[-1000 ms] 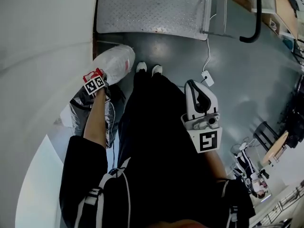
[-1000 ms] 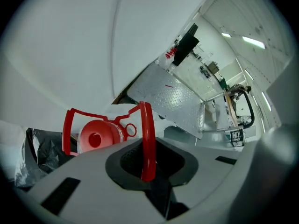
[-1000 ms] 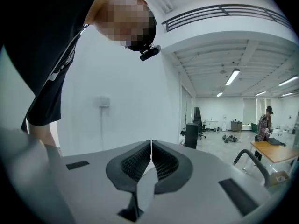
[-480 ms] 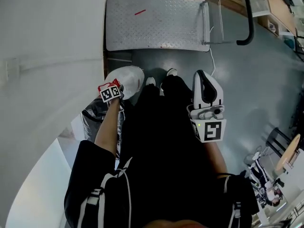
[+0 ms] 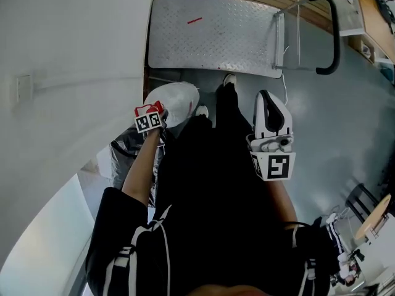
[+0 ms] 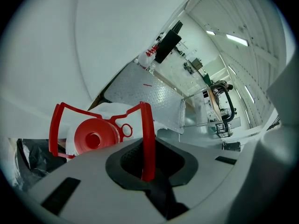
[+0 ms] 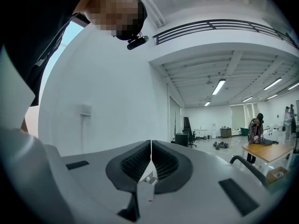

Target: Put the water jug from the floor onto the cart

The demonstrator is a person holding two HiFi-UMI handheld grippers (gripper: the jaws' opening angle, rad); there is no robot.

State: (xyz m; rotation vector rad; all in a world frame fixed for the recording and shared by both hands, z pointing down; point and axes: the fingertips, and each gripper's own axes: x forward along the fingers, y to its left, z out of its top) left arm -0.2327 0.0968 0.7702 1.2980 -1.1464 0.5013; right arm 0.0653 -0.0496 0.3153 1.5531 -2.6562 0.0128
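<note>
While left tongs (image 6: 147,171) clamp its handle (image 6: 145,134), water jug (image 5: 179,103) risen — nearer cart (image 5: 216,39).

Your left hand-held gripper (image 5: 151,113) points steeply down at the end of your bare left forearm (image 5: 137,165). Its jaws are clamped on a thin red plastic carry handle (image 6: 147,134). Your right hand-held gripper (image 5: 272,103) is held out level in front of your body, jaws closed together with nothing between them.
</note>
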